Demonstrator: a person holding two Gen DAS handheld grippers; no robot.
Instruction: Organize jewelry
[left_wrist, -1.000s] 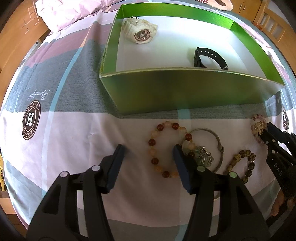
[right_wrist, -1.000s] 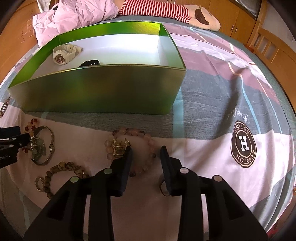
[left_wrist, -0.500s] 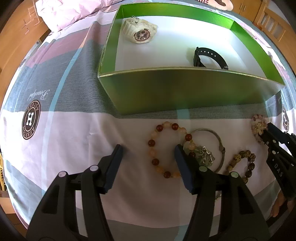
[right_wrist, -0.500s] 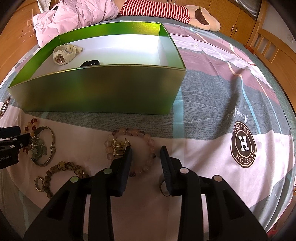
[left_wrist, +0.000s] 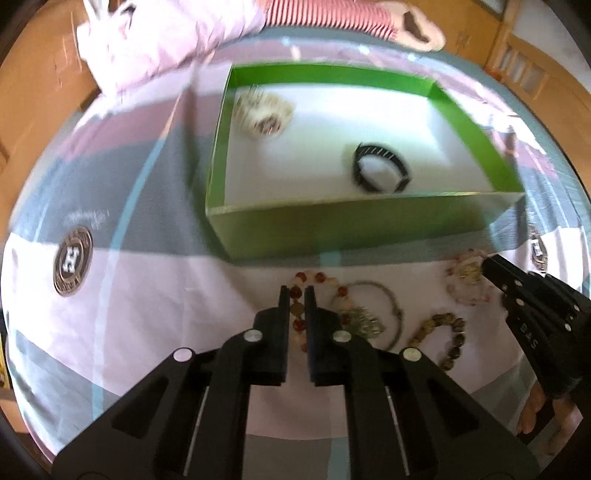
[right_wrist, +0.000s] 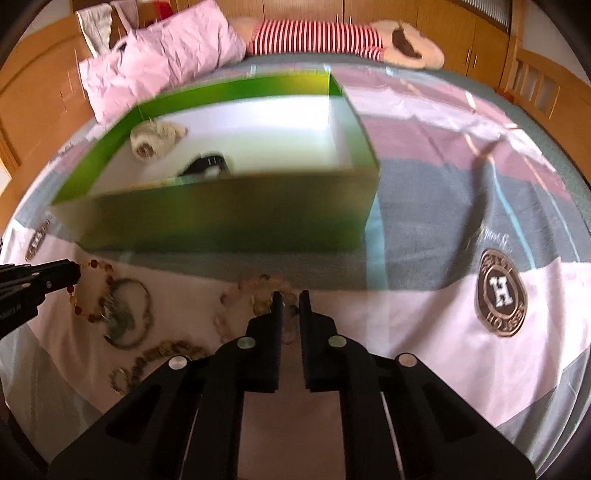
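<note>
My left gripper (left_wrist: 296, 291) is shut on the red-and-cream bead bracelet (left_wrist: 318, 277), its jaws closing tight with beads pinched between the pads. My right gripper (right_wrist: 287, 295) is closing the same way on the pale pink bead bracelet (right_wrist: 236, 295), which also shows at the right gripper's tip (left_wrist: 466, 271) in the left wrist view. Both bracelets lie on the bedspread in front of the green box (left_wrist: 351, 229). A white watch (left_wrist: 264, 114) and a black band (left_wrist: 380, 173) rest inside the box.
A silver bangle with a charm (left_wrist: 384, 306) and a brown bead bracelet (left_wrist: 443, 332) lie between the two grippers. A pink pillow (right_wrist: 159, 55) and a striped plush toy (right_wrist: 314, 37) sit behind the box. Wooden furniture rings the bed.
Both grippers have gone from open to shut on their bracelets. The left wrist view has pulled back and upward, and more of the box's inside shows in both views.
</note>
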